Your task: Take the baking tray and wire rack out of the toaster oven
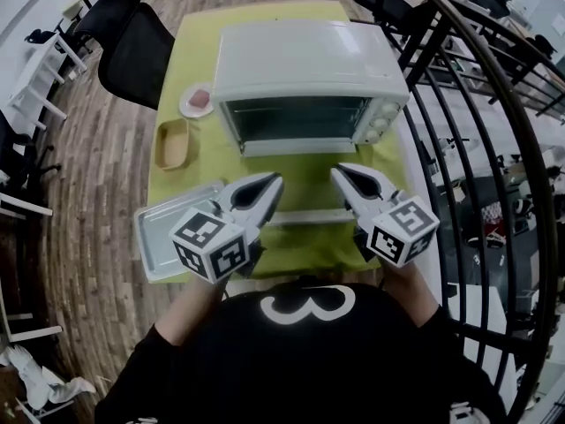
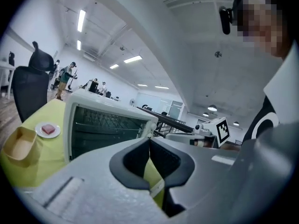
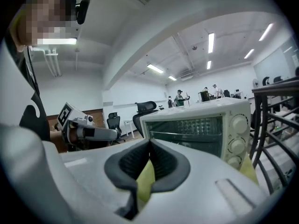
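Note:
The white toaster oven stands on the yellow-green table, its dark front facing me. Wire rack bars show inside its cavity. The silver baking tray lies on the table's near left corner, partly under my left gripper's marker cube. My left gripper and right gripper hover side by side in front of the oven, both shut and empty, pointing at it. A pale bar lies across the cloth between them; I cannot tell whether it is the door's handle or a rack edge.
A tan oblong dish and a small plate with a pink piece sit left of the oven. Black office chairs stand beyond the table's left side. A dark curved railing runs close along the right.

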Demonstrator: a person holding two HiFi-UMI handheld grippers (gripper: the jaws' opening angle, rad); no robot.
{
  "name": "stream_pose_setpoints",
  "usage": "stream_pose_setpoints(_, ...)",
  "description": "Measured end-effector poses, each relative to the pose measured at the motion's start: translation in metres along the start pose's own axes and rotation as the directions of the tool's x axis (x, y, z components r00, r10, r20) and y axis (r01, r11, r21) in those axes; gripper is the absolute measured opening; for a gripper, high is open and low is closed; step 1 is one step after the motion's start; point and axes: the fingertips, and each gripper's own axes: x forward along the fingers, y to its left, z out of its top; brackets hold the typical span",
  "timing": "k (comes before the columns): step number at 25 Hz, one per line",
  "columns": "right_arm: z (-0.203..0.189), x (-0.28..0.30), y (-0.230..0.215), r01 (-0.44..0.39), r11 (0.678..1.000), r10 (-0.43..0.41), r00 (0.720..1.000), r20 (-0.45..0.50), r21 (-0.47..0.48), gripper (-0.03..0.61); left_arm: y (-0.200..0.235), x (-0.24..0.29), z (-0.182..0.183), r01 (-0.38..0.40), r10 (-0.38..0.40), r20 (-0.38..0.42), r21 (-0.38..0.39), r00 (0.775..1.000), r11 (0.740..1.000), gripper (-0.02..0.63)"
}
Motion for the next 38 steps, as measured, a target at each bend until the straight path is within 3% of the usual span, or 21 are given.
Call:
stream_pose_setpoints(4, 0.008, 0.01, -0.044, -0.008, 0.99, 0.002, 0.999, 0.044, 0.143, 0.003, 0.019, 0.031, 0.01, 0.009, 0.001, 0.059, -0.176, 0.998, 0.984, 0.013)
stream_pose_setpoints(7, 0.009, 0.017, -0.074, -0.026, 0.955, -0.002, 0.995, 0.096, 0.294, 0.003, 0.036, 0.044, 0.016, 0.034, 0.006, 0.122, -0.325, 0.993, 0.945, 0.015)
stream_pose_setpoints(9, 0.008, 0.021, -0.092, -0.057, 0.908, 0.003, 0.991, 0.131, 0.415, 0.014, 0.047, 0.05, 0.019, 0.047, 0.023, 0.166, -0.405, 0.986, 0.913, 0.017)
stream_pose_setpoints(11, 0.006, 0.028, -0.109, -0.095, 0.846, 0.007, 0.986, 0.167, 0.525, 0.098, 0.059, 0.058, 0.02, 0.06, 0.046, 0.205, -0.483, 0.978, 0.874, 0.025)
stream_pose_setpoints(15, -0.001, 0.041, -0.138, -0.132, 0.715, -0.026, 0.976, 0.214, 0.687, 0.147, 0.082, 0.072, 0.013, 0.087, 0.113, 0.26, -0.65, 0.959, 0.755, 0.126)
stream_pose_setpoints(18, -0.008, 0.051, -0.156, -0.116, 0.647, -0.081, 0.972, 0.219, 0.754, 0.148, 0.101, 0.082, 0.017, 0.11, 0.156, 0.308, -0.695, 0.938, 0.71, 0.175)
stream_pose_setpoints(21, -0.016, 0.066, -0.169, -0.085, 0.635, -0.1, 0.976, 0.191, 0.768, 0.149, 0.126, 0.09, 0.009, 0.067, 0.214, 0.29, -0.723, 0.933, 0.688, 0.19)
stream_pose_setpoints(23, -0.02, 0.076, -0.177, -0.071, 0.604, -0.118, 0.977, 0.177, 0.794, 0.149, 0.148, 0.092, 0.001, 0.011, 0.268, 0.257, -0.739, 0.929, 0.673, 0.197)
stream_pose_setpoints(29, -0.016, 0.094, -0.2, -0.085, 0.53, -0.189, 0.958, 0.215, 0.844, 0.149, 0.191, 0.101, 0.001, 0.027, 0.377, 0.295, -0.817, 0.878, 0.575, 0.199)
stream_pose_setpoints(33, -0.012, 0.102, -0.202, -0.107, 0.512, -0.193, 0.952, 0.236, 0.852, 0.118, 0.201, 0.107, 0.0, 0.017, 0.395, 0.293, -0.821, 0.871, 0.571, 0.197)
stream_pose_setpoints(38, -0.005, 0.102, -0.198, -0.128, 0.522, -0.194, 0.945, 0.263, 0.844, 0.044, 0.202, 0.107, 0.0, 0.028, 0.397, 0.303, -0.822, 0.866, 0.568, 0.124)
